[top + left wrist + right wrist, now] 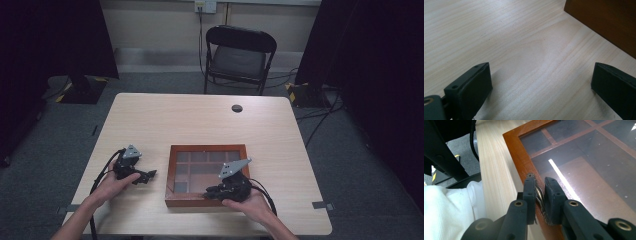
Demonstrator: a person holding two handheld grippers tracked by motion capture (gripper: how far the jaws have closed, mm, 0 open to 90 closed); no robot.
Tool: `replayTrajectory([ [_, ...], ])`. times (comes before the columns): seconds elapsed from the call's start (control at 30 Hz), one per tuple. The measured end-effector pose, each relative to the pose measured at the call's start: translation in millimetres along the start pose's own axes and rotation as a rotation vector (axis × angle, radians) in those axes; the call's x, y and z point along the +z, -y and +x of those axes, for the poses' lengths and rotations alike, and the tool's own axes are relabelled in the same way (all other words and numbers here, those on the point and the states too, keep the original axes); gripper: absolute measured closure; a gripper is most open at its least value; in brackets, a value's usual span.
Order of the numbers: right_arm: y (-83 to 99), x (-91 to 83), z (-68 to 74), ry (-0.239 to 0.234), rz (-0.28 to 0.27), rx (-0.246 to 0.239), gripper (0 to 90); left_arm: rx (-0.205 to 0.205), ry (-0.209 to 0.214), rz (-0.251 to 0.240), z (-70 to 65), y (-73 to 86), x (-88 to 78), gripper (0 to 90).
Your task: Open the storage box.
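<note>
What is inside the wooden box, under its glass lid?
Through the glass lid of the wooden box, only dark, apparently empty compartments split by wooden dividers show. The right gripper, shut on a small metal handle at the near frame, hides part of that edge.

high view overhead, facing forward; claw cameras close (sharing box [207, 175]).

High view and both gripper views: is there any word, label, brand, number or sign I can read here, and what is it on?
None can be read.
Wooden box with glass lid: no lettering on its frame or panes.
Table: bare wood grain, no marks.
Left gripper and right gripper: no visible brand or numbers.
Wall socket behind the chair: too small and blurred to tell.
</note>
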State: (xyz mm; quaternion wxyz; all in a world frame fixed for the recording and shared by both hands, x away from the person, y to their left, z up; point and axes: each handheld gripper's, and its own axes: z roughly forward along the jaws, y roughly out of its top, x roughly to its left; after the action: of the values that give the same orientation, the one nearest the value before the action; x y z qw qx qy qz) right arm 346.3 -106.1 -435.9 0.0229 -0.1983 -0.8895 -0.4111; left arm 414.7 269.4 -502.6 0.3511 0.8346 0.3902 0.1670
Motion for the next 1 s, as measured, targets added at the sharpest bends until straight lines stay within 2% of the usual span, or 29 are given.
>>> replayTrajectory([
  [0.5, -5.0, 0.6, -3.0, -0.026, 0.029, 0.015, 81.1, 0.0, -0.001, -0.003, 0.0, 0.1, 0.2, 2.4],
  [1.0, -17.7, -14.9, -1.6, -0.048, -0.024, 0.017, 81.7, -0.001, -0.001, -0.003, 0.0, 0.1, 0.2, 2.4],
])
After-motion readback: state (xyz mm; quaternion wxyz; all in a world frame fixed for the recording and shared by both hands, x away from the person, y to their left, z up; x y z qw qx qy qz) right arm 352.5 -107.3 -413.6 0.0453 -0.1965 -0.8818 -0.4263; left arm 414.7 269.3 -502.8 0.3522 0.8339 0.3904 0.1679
